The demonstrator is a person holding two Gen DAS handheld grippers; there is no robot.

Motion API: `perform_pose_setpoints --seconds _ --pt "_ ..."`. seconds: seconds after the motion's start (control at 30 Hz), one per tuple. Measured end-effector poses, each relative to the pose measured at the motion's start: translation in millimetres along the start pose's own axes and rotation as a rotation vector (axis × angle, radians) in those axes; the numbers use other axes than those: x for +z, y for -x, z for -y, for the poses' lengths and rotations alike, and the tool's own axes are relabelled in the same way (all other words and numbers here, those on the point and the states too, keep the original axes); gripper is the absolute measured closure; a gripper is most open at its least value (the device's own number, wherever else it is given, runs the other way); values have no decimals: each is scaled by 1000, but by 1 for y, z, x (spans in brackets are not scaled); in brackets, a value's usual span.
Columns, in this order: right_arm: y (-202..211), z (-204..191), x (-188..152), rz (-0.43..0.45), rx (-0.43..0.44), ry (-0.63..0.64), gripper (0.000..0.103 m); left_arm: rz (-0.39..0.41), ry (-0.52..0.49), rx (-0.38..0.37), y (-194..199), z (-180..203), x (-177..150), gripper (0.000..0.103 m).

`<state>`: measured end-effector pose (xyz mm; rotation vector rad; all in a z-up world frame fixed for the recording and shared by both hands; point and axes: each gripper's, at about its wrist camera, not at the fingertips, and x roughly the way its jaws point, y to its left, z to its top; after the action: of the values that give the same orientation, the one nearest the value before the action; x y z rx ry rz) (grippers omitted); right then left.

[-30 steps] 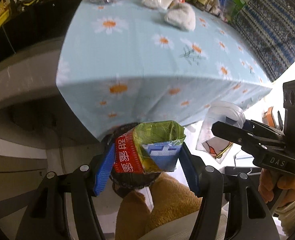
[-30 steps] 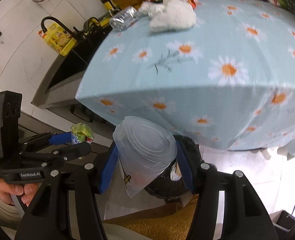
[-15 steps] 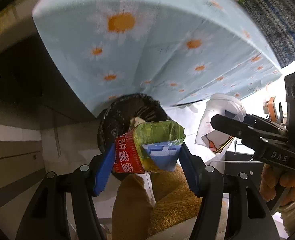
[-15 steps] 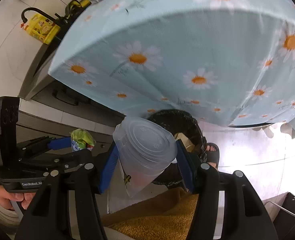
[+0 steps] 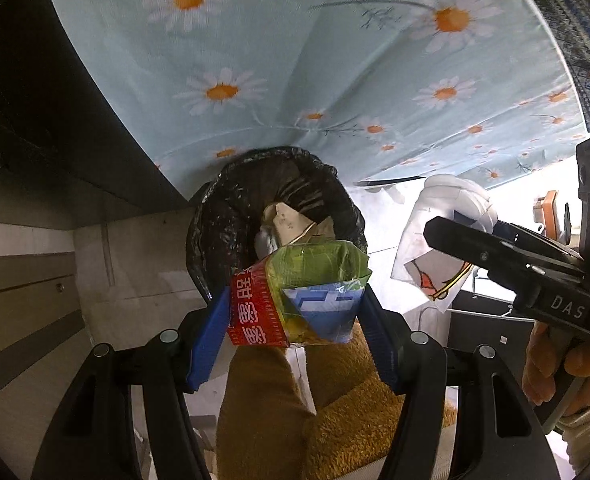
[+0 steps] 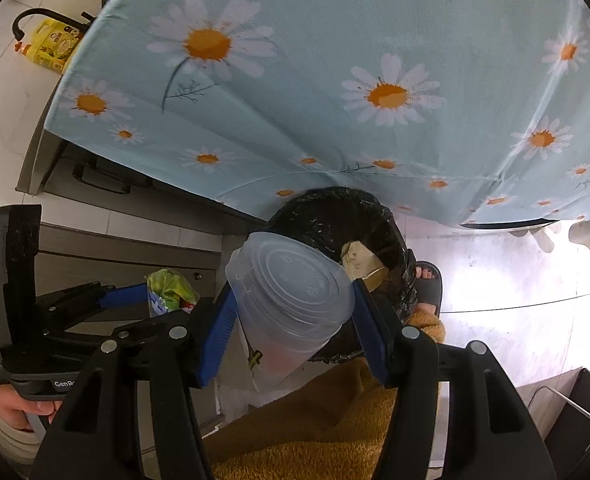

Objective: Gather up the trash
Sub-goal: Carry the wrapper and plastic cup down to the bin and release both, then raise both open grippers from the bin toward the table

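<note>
1. Left gripper [image 5: 297, 312] clamps a crushed drink carton [image 5: 299, 296], red, green and blue print, between its blue pads [image 5: 209, 344]; both pads press on the carton's sides.
2. Carton hangs just in front of and above the trash bin [image 5: 223, 232], a round bin with a black liner, standing on the floor at the hanging edge of the daisy tablecloth [image 5: 295, 60].
3. Inside the bin: a brown paper scrap [image 5: 287, 222] near the top; the rest is too dark to tell.
4. Under the left gripper, the person's legs in brown fleece trousers [image 5: 263, 400].
5. Right gripper [image 6: 291, 320] clamps a clear plastic cup with a lid [image 6: 291, 292], held tilted with the lid facing the camera; pads on both sides of it.
6. Printed paper or a bag hangs below the cup; which one, cannot tell.
7. Cup is over the bin's near rim [image 6: 399, 276], beside the carton.
8. A sandaled foot [image 6: 427, 280] stands just right of the bin.
9. Right hand [image 5: 563, 364] grips the tool handle at the far right of the left view.
</note>
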<state>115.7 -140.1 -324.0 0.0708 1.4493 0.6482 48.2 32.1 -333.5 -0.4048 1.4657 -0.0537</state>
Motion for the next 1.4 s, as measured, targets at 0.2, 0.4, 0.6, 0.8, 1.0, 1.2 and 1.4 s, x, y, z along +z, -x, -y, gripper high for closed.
perform_pose_setpoints --seconds 0.2,0.4,0.6,0.8,1.0,1.2,1.4 --pt "-3 8 7 5 21 -41 34 -3 15 12 -5 2 5 38" --pt "5 11 12 21 16 -52 34 -2 23 25 -3 -2 8 33" --pt "11 11 13 32 10 -53 34 5 22 26 1 -2 9 34" --pt "15 7 13 38 11 -47 34 20 19 24 8 -1 9 34" --pt "26 0 12 59 7 -35 34 53 14 23 26 0 8 34" --pt "47 -9 11 103 -1 -26 34 105 1 24 51 5 10 34" --pt "76 -15 6 165 -11 -29 34 175 -20 19 82 13 9 34"
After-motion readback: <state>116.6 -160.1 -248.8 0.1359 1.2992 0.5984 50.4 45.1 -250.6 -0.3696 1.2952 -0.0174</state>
